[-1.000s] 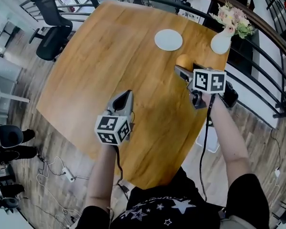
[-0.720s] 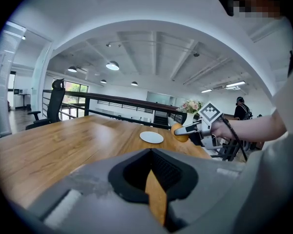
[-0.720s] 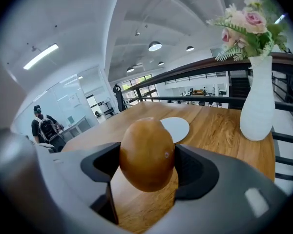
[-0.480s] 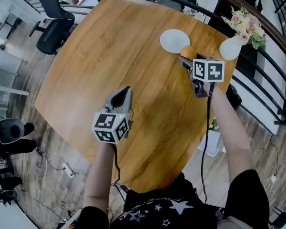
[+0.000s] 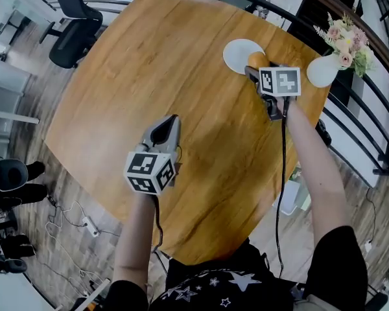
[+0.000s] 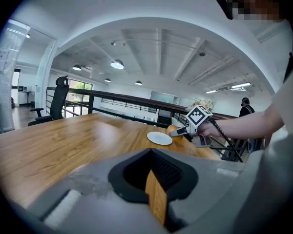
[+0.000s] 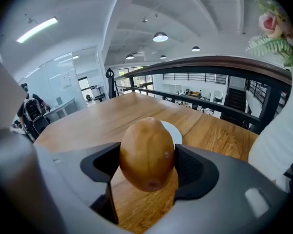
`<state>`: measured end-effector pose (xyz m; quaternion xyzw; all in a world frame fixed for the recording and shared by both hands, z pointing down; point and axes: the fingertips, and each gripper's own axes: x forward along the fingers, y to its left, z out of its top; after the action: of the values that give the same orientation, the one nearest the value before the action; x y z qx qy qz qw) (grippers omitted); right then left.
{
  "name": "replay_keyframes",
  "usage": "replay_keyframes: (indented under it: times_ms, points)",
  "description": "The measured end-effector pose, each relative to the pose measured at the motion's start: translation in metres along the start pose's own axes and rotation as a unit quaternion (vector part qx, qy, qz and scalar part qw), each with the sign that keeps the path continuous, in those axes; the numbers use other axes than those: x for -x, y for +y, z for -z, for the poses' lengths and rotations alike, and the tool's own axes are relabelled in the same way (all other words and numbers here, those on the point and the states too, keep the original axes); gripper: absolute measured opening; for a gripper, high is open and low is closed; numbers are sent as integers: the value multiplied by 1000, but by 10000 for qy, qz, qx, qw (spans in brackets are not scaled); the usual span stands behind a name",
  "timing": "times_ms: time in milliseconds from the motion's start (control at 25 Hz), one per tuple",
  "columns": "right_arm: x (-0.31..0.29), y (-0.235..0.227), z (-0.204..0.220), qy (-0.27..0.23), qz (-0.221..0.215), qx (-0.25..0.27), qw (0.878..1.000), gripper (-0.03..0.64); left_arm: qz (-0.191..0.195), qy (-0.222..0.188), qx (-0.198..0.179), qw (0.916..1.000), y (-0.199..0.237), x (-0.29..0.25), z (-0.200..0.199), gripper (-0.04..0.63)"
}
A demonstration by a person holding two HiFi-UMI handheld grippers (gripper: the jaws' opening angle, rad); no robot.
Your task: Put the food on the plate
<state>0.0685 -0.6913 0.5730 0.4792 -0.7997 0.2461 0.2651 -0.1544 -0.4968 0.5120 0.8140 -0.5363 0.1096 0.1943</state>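
One potato (image 7: 146,155), one plate (image 5: 236,52), one vase (image 5: 321,71).

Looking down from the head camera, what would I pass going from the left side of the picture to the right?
Office chair → left gripper → plate → right gripper, clamped on a potato → vase of flowers.

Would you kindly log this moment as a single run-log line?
right gripper: jaws clamp potato | by plate edge | left gripper: shut, empty
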Motion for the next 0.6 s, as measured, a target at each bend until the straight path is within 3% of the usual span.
replay_keyframes:
  times_ms: [400, 600]
  points:
    - [-38, -5, -8, 339, 242, 215, 9989, 347, -118, 1, -8, 9999, 25, -6, -1, 2]
    - [-52, -1, -9, 582, 285, 579, 9962, 347, -234, -33, 51, 9997, 39, -2, -4, 2]
